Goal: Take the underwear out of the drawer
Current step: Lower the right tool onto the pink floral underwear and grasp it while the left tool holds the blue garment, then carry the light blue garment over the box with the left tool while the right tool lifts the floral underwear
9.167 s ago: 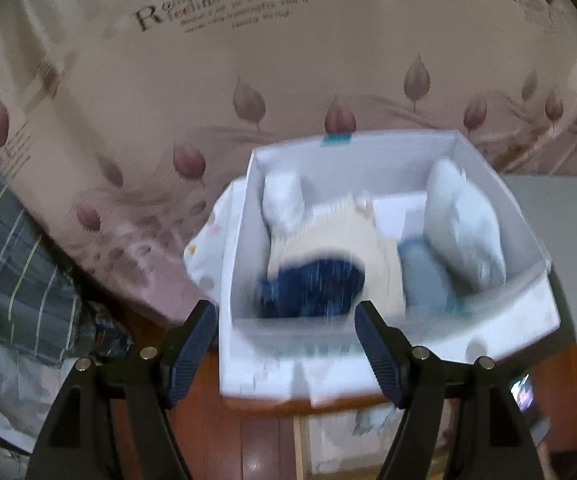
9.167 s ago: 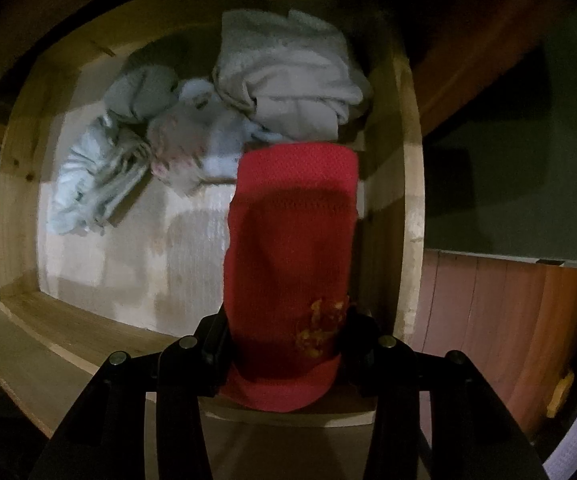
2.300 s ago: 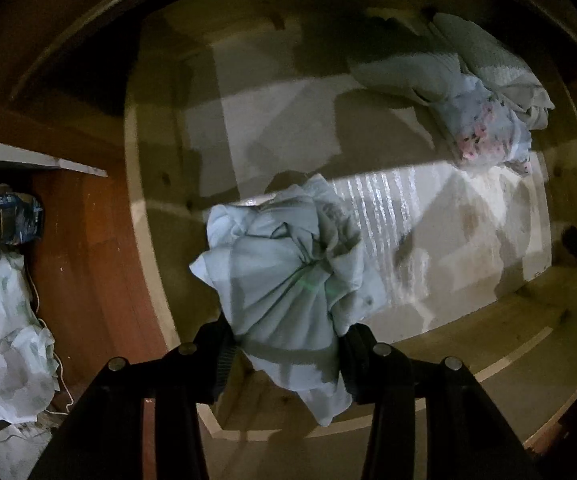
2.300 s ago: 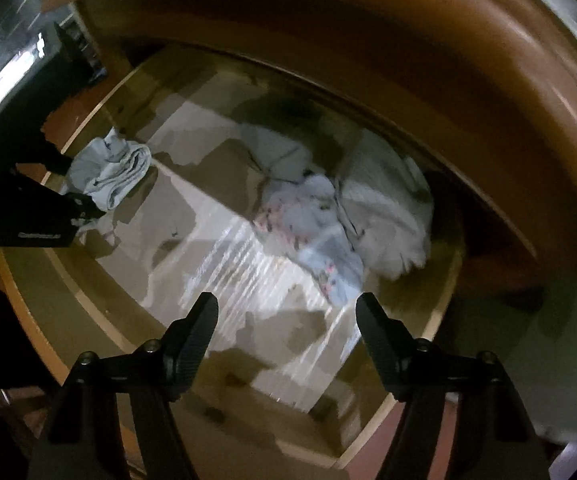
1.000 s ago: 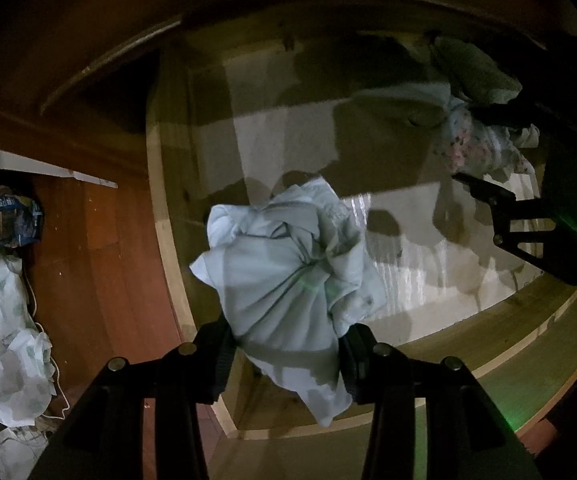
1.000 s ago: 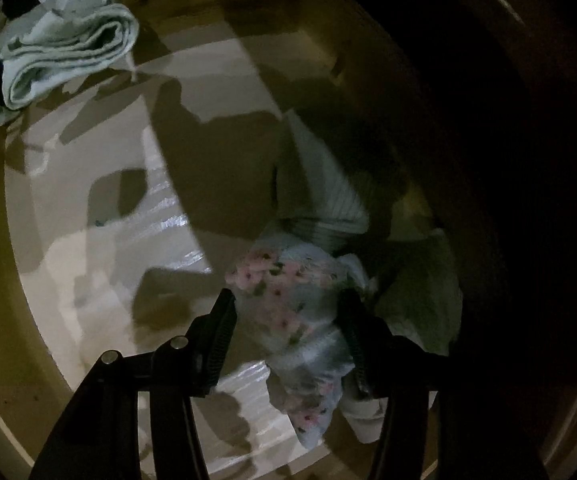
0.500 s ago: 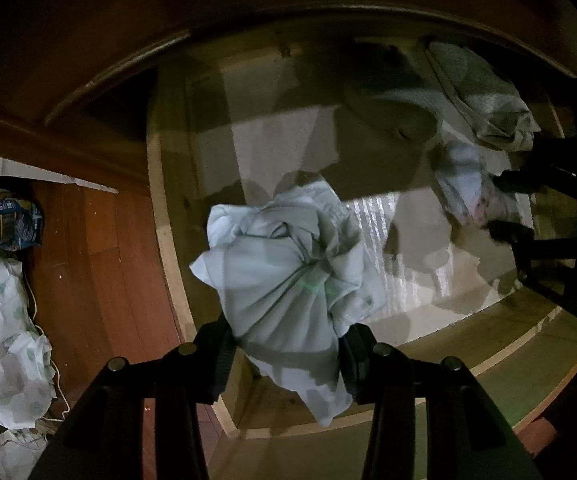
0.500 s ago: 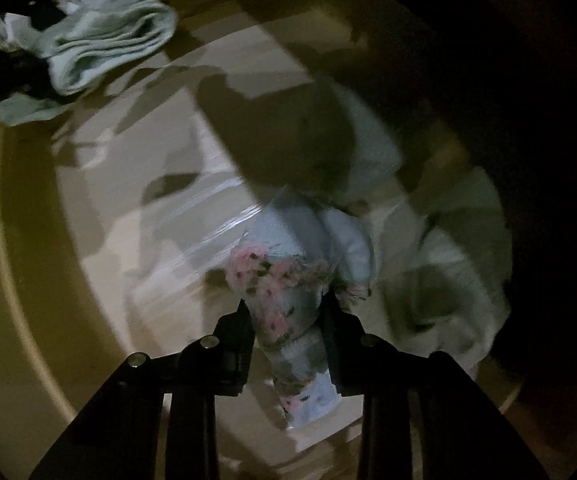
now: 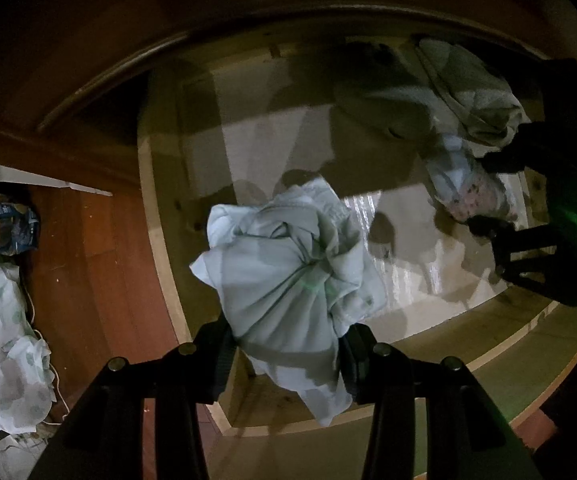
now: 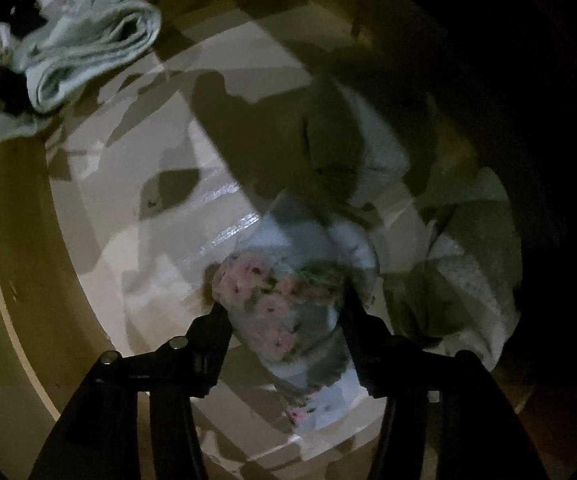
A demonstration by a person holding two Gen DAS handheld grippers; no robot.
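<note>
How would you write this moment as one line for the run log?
left gripper: shut on pale green garment | right gripper: jaws just opened further, floral underwear between them | drawer: open

Floor: you see red-brown wood boards (image 9: 100, 264) on the left.
Light: dim room w/ big dark shadows.
Stuff: white bags (image 9: 4, 340) on floor.

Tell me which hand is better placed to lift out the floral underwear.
Right. The right gripper, its jaws just reopening, straddles the floral underwear in the drawer; the left gripper is full with pale green underwear.
</note>
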